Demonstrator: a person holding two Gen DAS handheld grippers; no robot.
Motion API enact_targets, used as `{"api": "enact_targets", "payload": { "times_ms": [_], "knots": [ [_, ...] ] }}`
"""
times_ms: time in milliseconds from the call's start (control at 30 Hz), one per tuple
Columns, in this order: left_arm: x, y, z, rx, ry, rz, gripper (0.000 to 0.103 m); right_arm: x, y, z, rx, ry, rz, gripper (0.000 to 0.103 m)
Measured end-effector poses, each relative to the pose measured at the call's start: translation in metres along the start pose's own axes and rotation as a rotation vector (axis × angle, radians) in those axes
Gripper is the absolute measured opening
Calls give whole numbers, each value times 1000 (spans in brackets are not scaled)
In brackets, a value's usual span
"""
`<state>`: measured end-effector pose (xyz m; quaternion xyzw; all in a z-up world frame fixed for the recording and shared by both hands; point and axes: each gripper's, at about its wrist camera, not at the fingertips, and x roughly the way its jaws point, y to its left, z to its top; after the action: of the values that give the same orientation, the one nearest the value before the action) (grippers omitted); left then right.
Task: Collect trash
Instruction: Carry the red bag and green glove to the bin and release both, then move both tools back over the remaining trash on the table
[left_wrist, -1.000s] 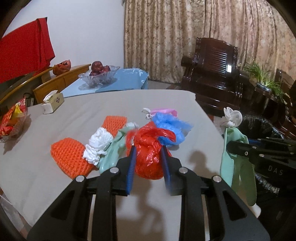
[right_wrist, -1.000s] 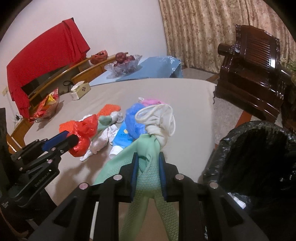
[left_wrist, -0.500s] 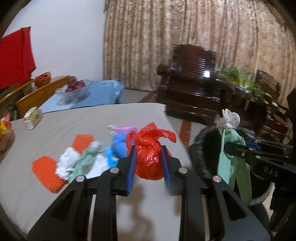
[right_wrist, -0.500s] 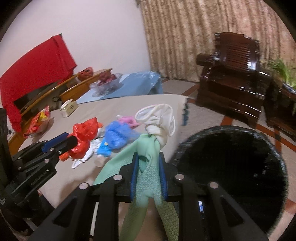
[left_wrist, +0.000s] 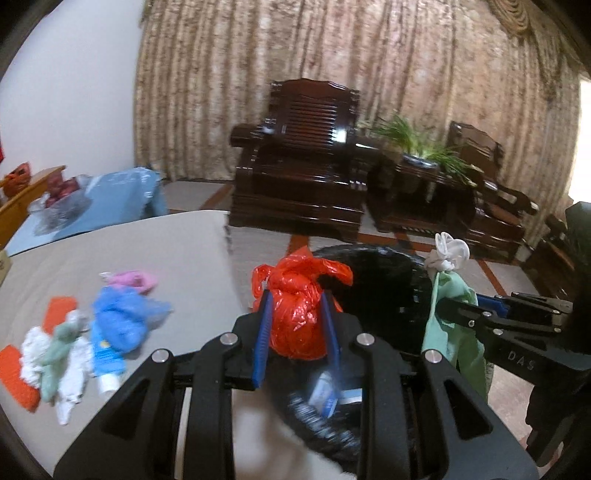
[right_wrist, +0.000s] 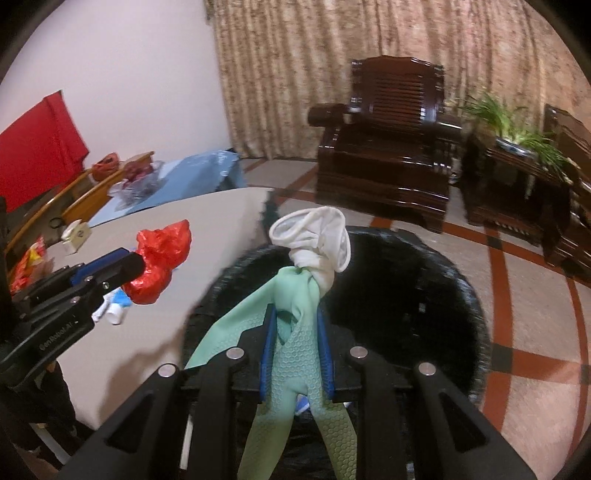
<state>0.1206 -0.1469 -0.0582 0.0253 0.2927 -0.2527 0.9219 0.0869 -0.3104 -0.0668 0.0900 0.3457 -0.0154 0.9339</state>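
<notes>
My left gripper (left_wrist: 295, 306) is shut on a crumpled red plastic bag (left_wrist: 295, 317) and holds it over the near rim of the black bin (left_wrist: 384, 291). My right gripper (right_wrist: 295, 325) is shut on a green rubber glove with a white cuff (right_wrist: 299, 354), held above the black bin's opening (right_wrist: 406, 288). The right gripper and glove (left_wrist: 448, 306) show at the right of the left wrist view. The red bag (right_wrist: 159, 258) shows at the left of the right wrist view. Some trash lies inside the bin (left_wrist: 328, 397).
On the grey table (left_wrist: 122, 251) lie a blue bag (left_wrist: 122, 317), a pink bag (left_wrist: 131, 280), a tube (left_wrist: 105, 363), orange knitted pieces (left_wrist: 59, 308) and a second green-and-white glove (left_wrist: 55, 354). Dark wooden armchairs (right_wrist: 388, 147) and a plant (right_wrist: 517, 122) stand behind the bin.
Both grippers have swung right, away from the table and toward the bin. The red bag and the glove now hang over the bin instead of over the table.
</notes>
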Motion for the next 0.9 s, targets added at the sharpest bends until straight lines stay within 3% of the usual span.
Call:
{"api": "enact_targets", "payload": {
  "times_ms": [200, 300, 333, 367, 400, 600, 733, 900],
  "knots": [
    [38, -23, -1, 22, 55, -52, 25, 14, -22, -7, 32, 33, -32, 22],
    [49, -26, -5, 18, 81, -79, 37, 20, -26, -11, 33, 52, -53, 28],
    [50, -25, -6, 15, 83, -85, 48, 21, -28, -13, 36, 51, -57, 30],
    [50, -24, -7, 14, 81, -85, 58, 20, -30, -15, 41, 46, -64, 39],
    [49, -22, -8, 12, 75, -78, 60, 18, -33, -18, 43, 41, -70, 51],
    [34, -6, -12, 9, 49, -16, 75, 2, -31, -18, 46, -35, -93, 92],
    [15, 15, -14, -19, 31, 38, 86, -3, -13, -9, 32, -70, -55, 97],
    [-16, 50, -19, -47, 4, 125, 89, 2, 19, 0, 11, -89, 4, 97]
  ]
}}
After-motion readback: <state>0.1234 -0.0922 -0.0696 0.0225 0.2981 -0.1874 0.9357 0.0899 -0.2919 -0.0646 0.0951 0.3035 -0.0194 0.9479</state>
